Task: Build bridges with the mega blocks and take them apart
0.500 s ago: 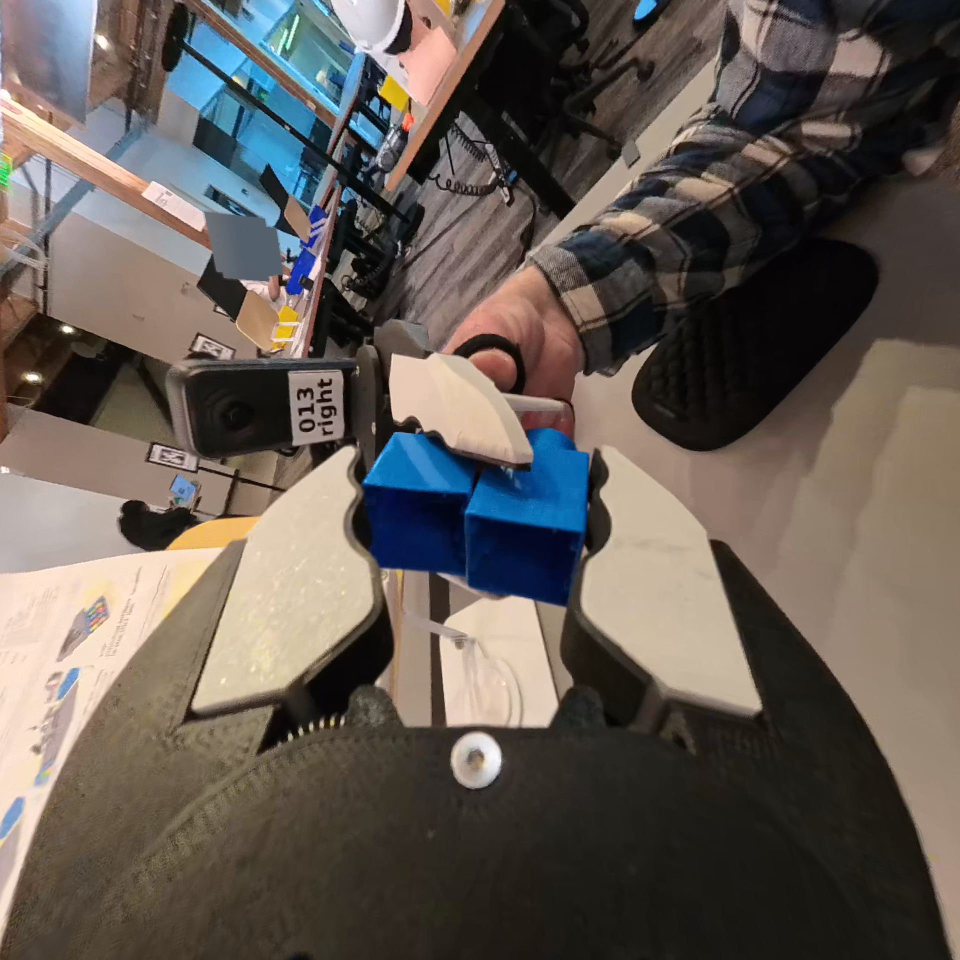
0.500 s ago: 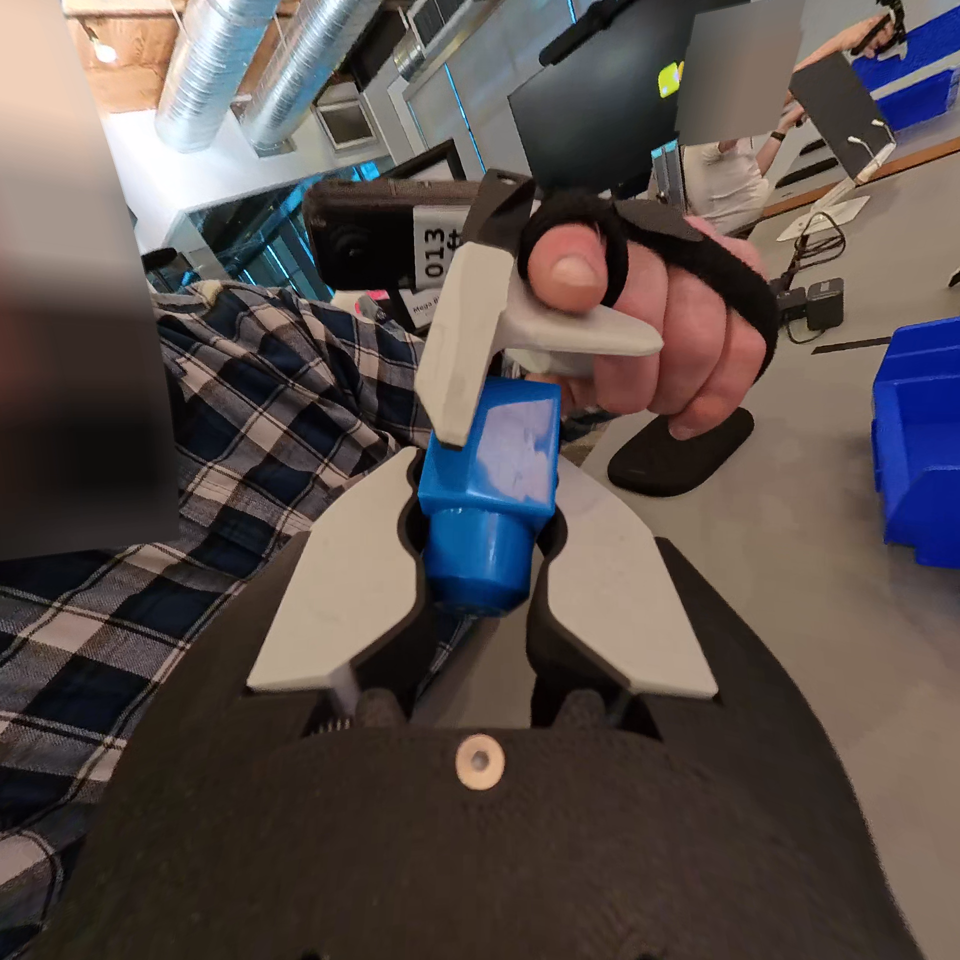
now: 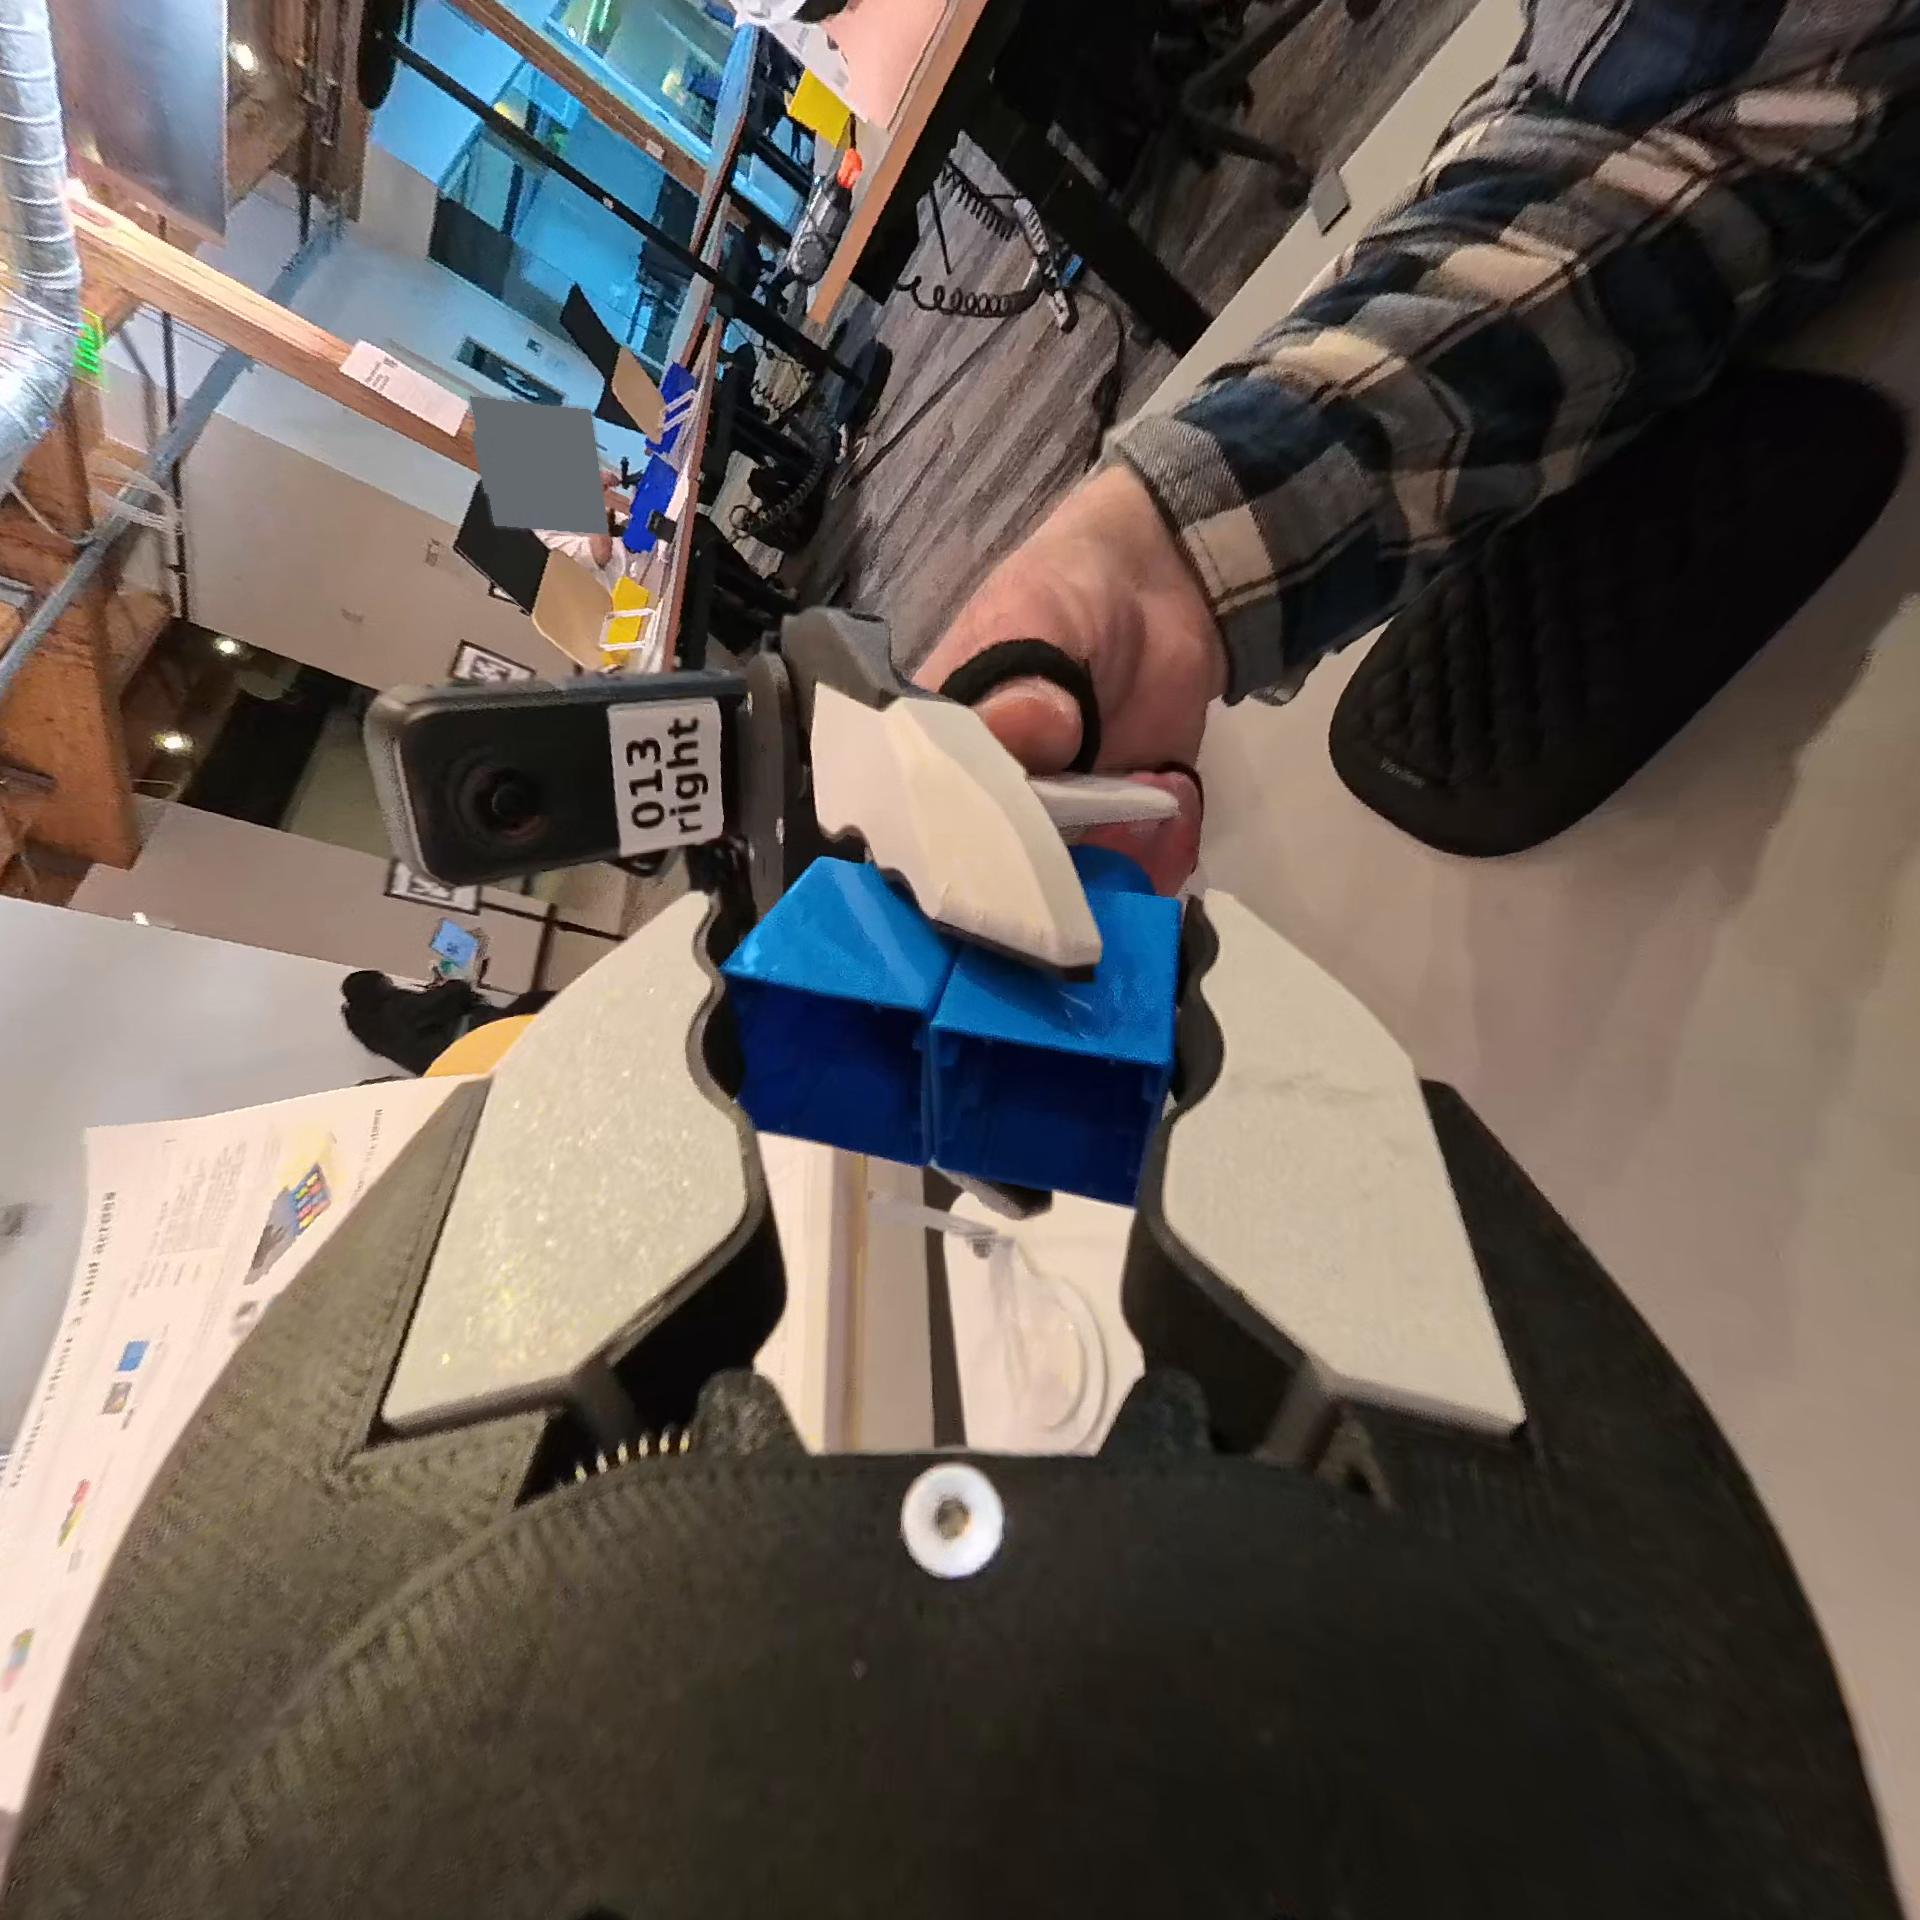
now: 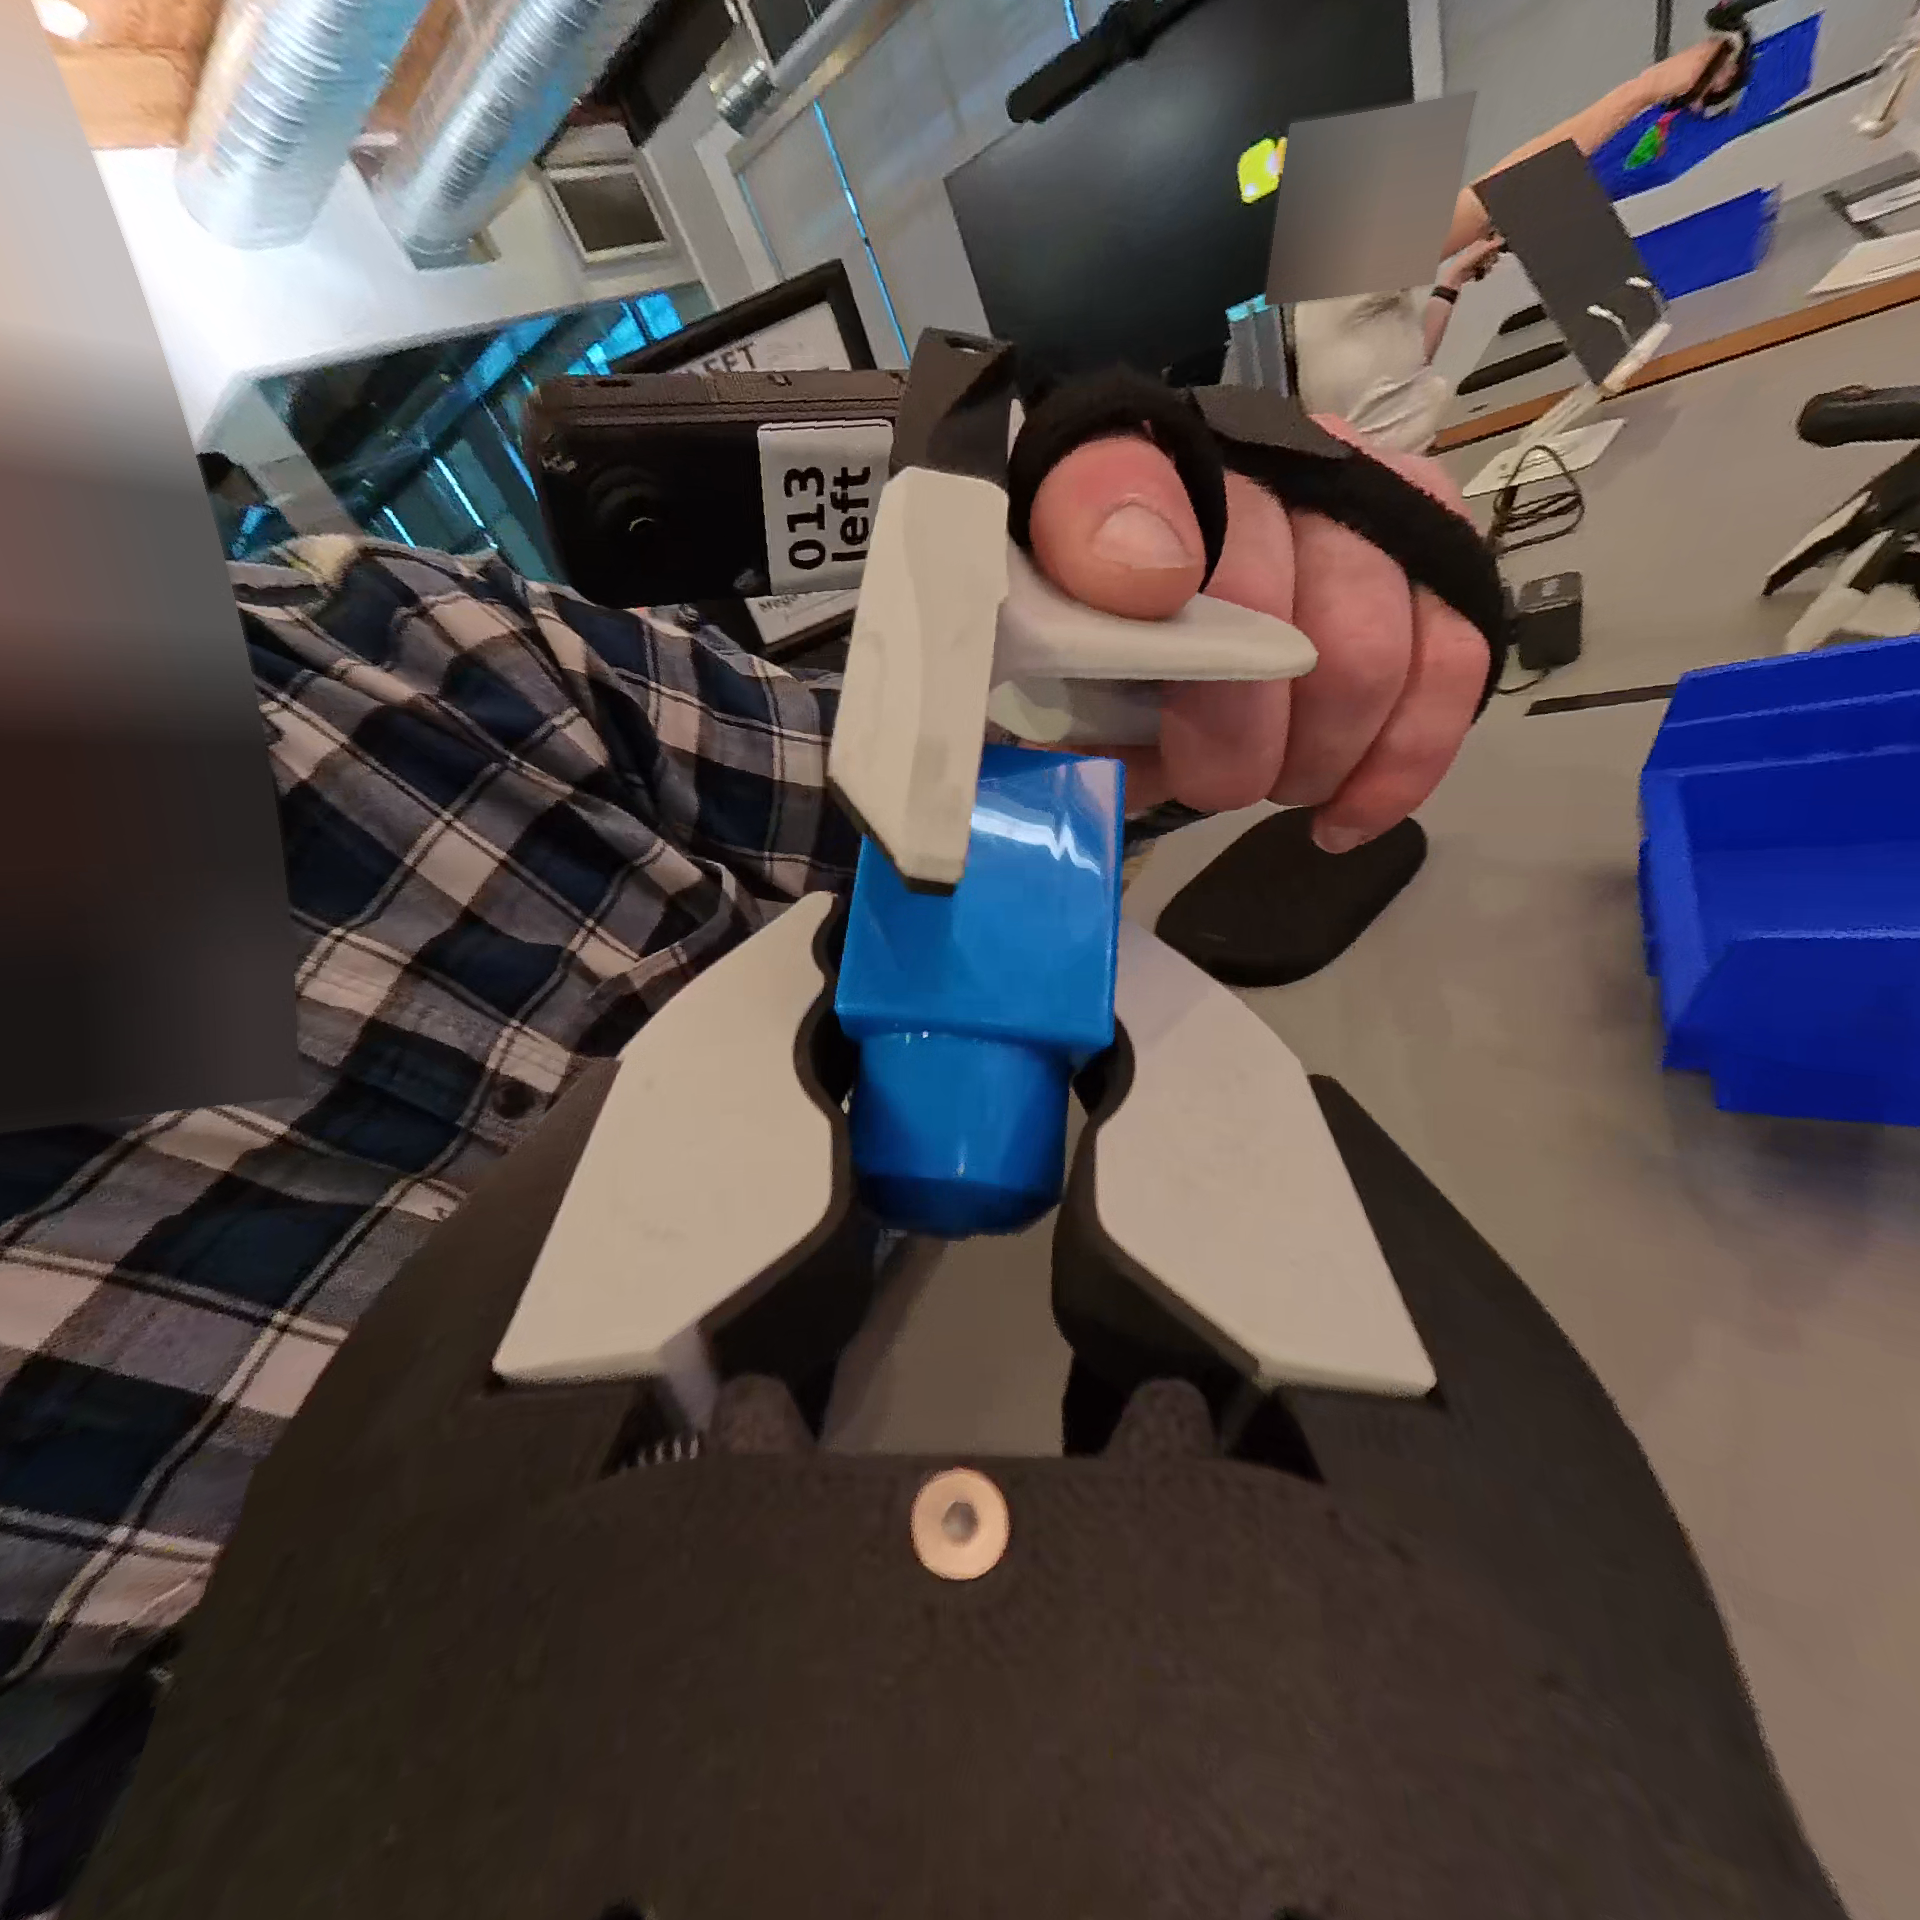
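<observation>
Two hand-held grippers meet around one blue block point(image 3: 951, 1049), held up in the air above a pale grey table point(image 3: 1662, 1091). In the left wrist view the block sits at the centre of the frame, its two hollow square cells facing the camera. The left gripper point(image 3: 951, 1029) spans the block's long side, its two grey fingers pressed against the block's left and right ends. The right gripper point(image 3: 997, 904) comes in from the upper middle of that frame; one of its pale fingers lies across the top face of the block, and the tip of the other peeks out under it. Behind it are a hand point(image 3: 1091, 644) in a black strap and a plaid sleeve point(image 3: 1507, 312) at upper right. A printed sheet point(image 3: 187, 1247) lies at lower left. In the right wrist view the block point(image 4: 987, 935) stands at centre with a round stud pointing at the camera; the right gripper point(image 4: 977, 997) pinches its narrow sides. The left gripper's finger point(image 4: 914, 686) rests on its upper face. A blue bin point(image 4: 1797, 883) stands at the right edge, and a black pad point(image 4: 1288, 914) lies on the table beside the block.
</observation>
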Demonstrator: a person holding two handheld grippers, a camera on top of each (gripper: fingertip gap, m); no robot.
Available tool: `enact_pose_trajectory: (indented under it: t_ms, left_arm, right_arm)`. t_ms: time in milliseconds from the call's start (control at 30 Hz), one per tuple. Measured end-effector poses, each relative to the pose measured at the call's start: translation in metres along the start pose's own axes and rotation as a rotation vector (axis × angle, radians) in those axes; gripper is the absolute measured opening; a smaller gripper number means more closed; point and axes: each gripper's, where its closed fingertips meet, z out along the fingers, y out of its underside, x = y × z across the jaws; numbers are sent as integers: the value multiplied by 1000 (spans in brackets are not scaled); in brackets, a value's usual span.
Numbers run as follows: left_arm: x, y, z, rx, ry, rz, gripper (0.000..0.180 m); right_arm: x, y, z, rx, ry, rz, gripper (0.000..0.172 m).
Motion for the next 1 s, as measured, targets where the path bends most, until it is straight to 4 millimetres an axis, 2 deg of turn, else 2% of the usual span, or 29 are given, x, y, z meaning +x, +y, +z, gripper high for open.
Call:
enact_pose_trajectory:
  t_ms: [233, 433, 533, 567, 700, 1000]
  left_arm:
    - [-5, 1, -1, -12, -37, 20, 81]
    - [0, -7, -2, 10, -13, 24, 79]
    - [-3, -6, -2, 5, -27, 30, 78]
    - [-6, -6, -3, 5, -43, 34, 78]
    - [-10, -5, -5, -6, -51, 39, 78]
    - [-9, -6, -5, -6, -50, 40, 78]
  right_arm:
    - [2, -5, 0, 44, -10, -15, 41]
    - [-8, -2, 1, 28, -86, 32, 41]
    - [-11, 0, 4, 10, -86, 29, 52]
    - [-9, 4, 7, -13, -73, 32, 60]
    - [-7, -6, 7, 42, -56, 13, 53]
    - [-6, -3, 7, 22, -57, 8, 52]
